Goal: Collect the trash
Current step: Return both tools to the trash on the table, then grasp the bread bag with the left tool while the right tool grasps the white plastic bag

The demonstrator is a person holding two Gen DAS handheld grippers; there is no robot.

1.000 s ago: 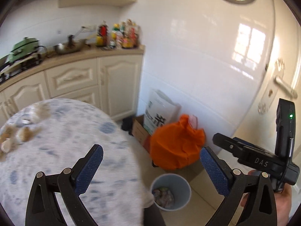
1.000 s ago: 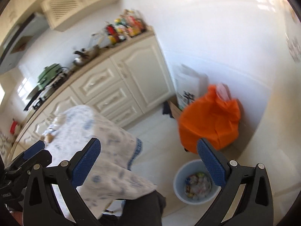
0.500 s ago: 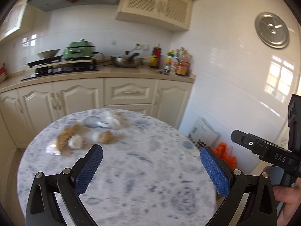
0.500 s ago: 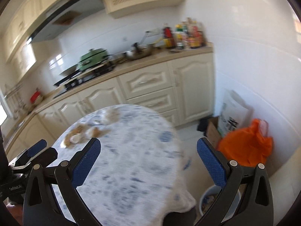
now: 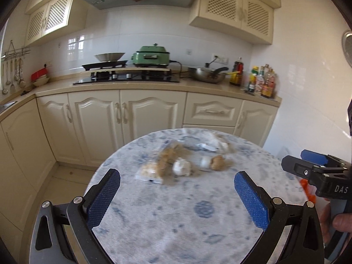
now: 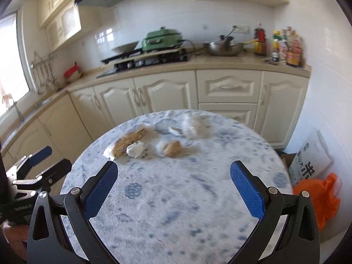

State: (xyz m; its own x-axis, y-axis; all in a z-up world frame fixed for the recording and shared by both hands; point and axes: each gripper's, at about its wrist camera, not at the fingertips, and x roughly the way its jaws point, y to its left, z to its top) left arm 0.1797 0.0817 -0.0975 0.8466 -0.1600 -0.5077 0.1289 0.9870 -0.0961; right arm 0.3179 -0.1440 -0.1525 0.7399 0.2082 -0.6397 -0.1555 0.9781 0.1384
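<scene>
A cluster of trash lies on the far half of the round table [image 5: 176,220] with its blue-and-white cloth: a clear plastic wrapper with brown bits [image 5: 154,167] [image 6: 125,144], a white crumpled wad [image 5: 181,167] [image 6: 134,149], a brown crumpled ball [image 5: 217,162] [image 6: 173,148] and crumpled clear film [image 5: 216,143] [image 6: 194,124]. My left gripper [image 5: 176,200] hangs open above the near part of the table, nothing between its blue pads. My right gripper [image 6: 173,191] is open too, short of the trash. Each gripper shows at the edge of the other's view.
Cream kitchen cabinets [image 5: 132,118] and a counter with a stove, a green cooker [image 5: 151,57], a pan and bottles [image 6: 286,46] run behind the table. An orange bag [image 6: 319,195] and a white printed bag [image 6: 310,162] sit on the floor at the right.
Both cameras swung up and left from the floor bin and orange bag to face the table. The trash cluster now sits ahead of both open grippers. The bin has left the views.
</scene>
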